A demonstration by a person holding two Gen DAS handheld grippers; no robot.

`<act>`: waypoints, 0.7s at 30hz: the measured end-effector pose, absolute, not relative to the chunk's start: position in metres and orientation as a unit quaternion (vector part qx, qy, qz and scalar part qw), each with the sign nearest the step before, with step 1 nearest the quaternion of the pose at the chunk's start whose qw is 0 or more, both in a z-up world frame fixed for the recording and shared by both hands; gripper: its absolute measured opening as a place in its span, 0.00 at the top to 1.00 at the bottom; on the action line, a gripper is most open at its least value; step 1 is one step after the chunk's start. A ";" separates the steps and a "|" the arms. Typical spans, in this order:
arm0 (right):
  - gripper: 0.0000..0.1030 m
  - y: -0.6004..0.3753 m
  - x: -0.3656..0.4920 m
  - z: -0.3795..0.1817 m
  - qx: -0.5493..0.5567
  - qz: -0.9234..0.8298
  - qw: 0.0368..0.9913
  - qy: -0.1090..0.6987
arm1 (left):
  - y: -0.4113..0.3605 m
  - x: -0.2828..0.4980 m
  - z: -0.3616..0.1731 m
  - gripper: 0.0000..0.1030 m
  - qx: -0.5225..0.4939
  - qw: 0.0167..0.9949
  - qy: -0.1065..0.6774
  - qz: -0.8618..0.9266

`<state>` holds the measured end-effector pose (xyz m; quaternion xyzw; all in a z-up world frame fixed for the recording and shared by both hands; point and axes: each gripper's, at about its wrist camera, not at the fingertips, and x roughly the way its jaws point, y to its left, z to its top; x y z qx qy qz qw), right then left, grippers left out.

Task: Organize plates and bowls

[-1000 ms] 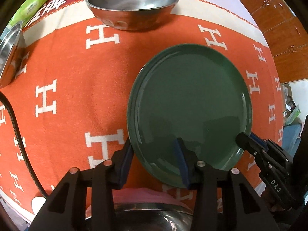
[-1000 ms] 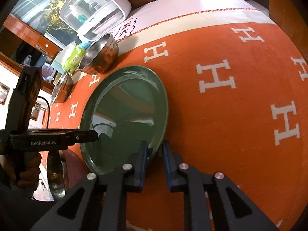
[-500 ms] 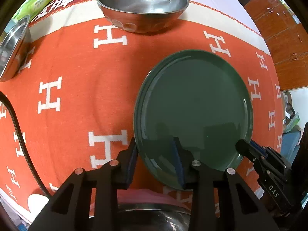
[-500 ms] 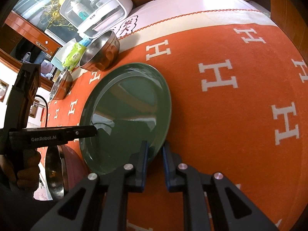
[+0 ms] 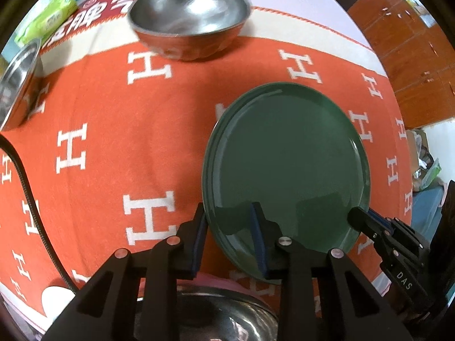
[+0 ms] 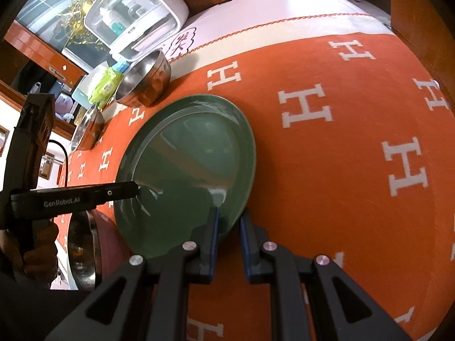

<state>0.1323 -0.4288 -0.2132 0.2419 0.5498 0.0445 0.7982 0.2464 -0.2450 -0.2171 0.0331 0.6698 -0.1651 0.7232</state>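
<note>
The small steel bowl point(image 5: 20, 76) and the large round steel bowl point(image 5: 189, 22) are sitting apart, unstacked. The left gripper point(image 5: 229, 233), jaws just narrowing, is straddling the dark green round plate's point(image 5: 287, 159) rim on the orange cloth point(image 5: 119, 119); the right gripper point(image 6: 229, 236) is clamping its opposite edge. Most sorting seems left.

two green plates point(image 5: 287, 164), three steel bowls point(image 5: 189, 20)

I am at a dining table in a home: an orange cloth point(image 6: 341, 130) patterned with white H letters covers it. Wooden cabinets point(image 5: 403, 45) fill the upper right of my left view; a white countertop appliance point(image 6: 136, 17) and a glass-fronted display cabinet point(image 6: 57, 28) sit upper left of my right view.
</note>
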 end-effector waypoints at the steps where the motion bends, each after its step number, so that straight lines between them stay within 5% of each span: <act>1: 0.87 -0.431 0.130 -0.211 0.243 0.043 0.800 0.546 | -0.247 0.245 -0.214 0.73 0.034 0.725 0.667 -0.168; 21: 0.87 -0.457 0.083 -0.156 0.260 0.014 0.844 0.469 | -0.262 0.189 -0.136 0.73 0.052 0.773 0.585 -0.239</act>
